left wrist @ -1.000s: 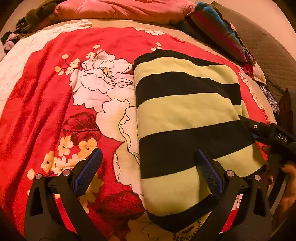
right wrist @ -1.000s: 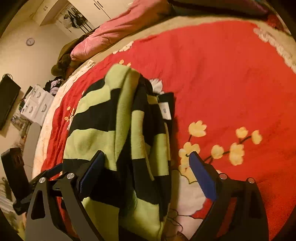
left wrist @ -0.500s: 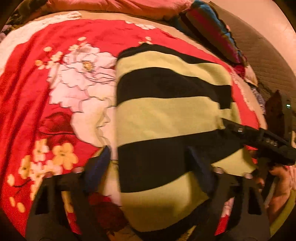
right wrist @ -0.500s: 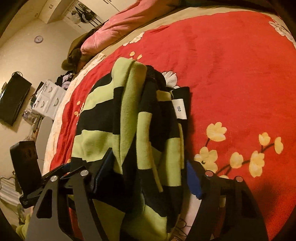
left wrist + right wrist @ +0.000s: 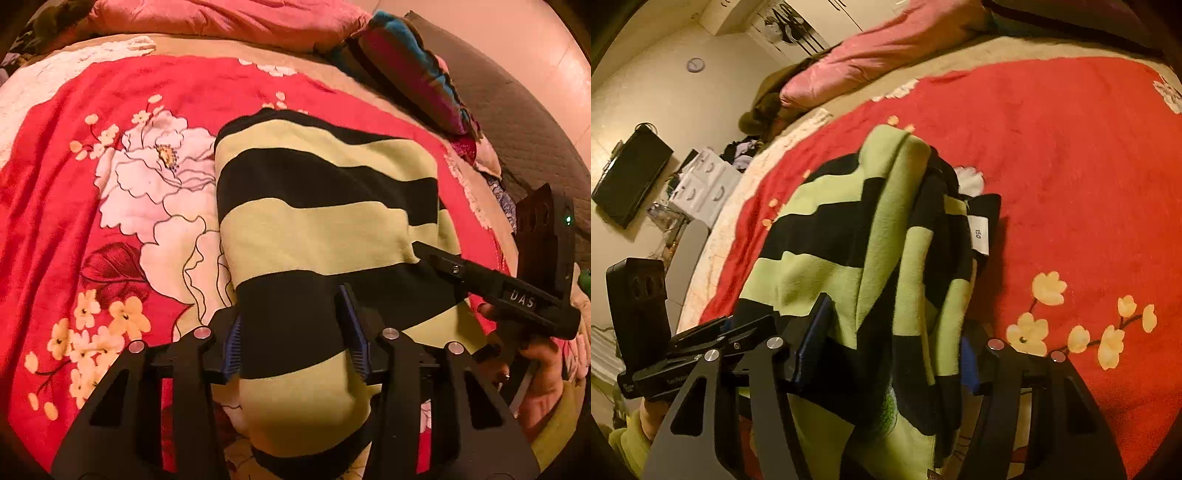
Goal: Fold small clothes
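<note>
A lime-green and black striped sweater (image 5: 317, 229) lies folded lengthwise on a red floral bedspread (image 5: 55, 192). My left gripper (image 5: 291, 343) has its jaws pressed against the near end of the sweater, the cloth bunched between the blue pads. My right gripper (image 5: 886, 354) grips the same near end from the other side; its fingers (image 5: 480, 280) show at the right in the left wrist view. In the right wrist view the sweater (image 5: 849, 240) shows layered folds and a white size tag (image 5: 979, 234).
A pink quilt (image 5: 221, 18) and a striped pillow (image 5: 413, 70) lie at the bed's far end. A white drawer unit (image 5: 701, 184) and a wall TV (image 5: 628, 177) stand beyond the bed's left side.
Both grippers moved in over the sweater's near end and closed from wide open onto the cloth.
</note>
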`<state>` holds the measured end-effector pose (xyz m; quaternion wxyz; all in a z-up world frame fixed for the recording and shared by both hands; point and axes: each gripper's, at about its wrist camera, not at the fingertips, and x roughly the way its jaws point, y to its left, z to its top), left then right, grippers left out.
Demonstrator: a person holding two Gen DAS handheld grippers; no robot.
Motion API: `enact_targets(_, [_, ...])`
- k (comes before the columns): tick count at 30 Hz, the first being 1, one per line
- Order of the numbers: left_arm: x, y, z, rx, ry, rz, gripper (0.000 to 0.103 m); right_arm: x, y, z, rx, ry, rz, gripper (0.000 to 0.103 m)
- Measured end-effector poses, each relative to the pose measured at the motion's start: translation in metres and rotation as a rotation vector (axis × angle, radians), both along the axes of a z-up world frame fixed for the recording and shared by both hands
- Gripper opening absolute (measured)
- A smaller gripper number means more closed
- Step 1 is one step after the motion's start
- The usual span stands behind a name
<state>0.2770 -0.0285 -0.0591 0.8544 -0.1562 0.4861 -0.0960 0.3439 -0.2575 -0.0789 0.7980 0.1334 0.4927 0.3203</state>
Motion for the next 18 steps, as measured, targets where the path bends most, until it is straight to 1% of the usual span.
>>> enact_targets(3, [-0.004, 0.001, 0.006, -0.001, -0.011, 0.002, 0.038, -0.004, 0.004, 0.008, 0.015, -0.024, 0.02, 0.058])
enact_targets(6, [-0.009, 0.005, 0.009, 0.006, -0.016, 0.008, 0.038, -0.009, 0.011, 0.014, 0.008, -0.053, 0.044, 0.058])
enact_targets(18, [-0.032, 0.042, 0.021, 0.057, -0.031, 0.065, 0.038, -0.037, 0.051, 0.02, -0.004, -0.104, 0.146, 0.058])
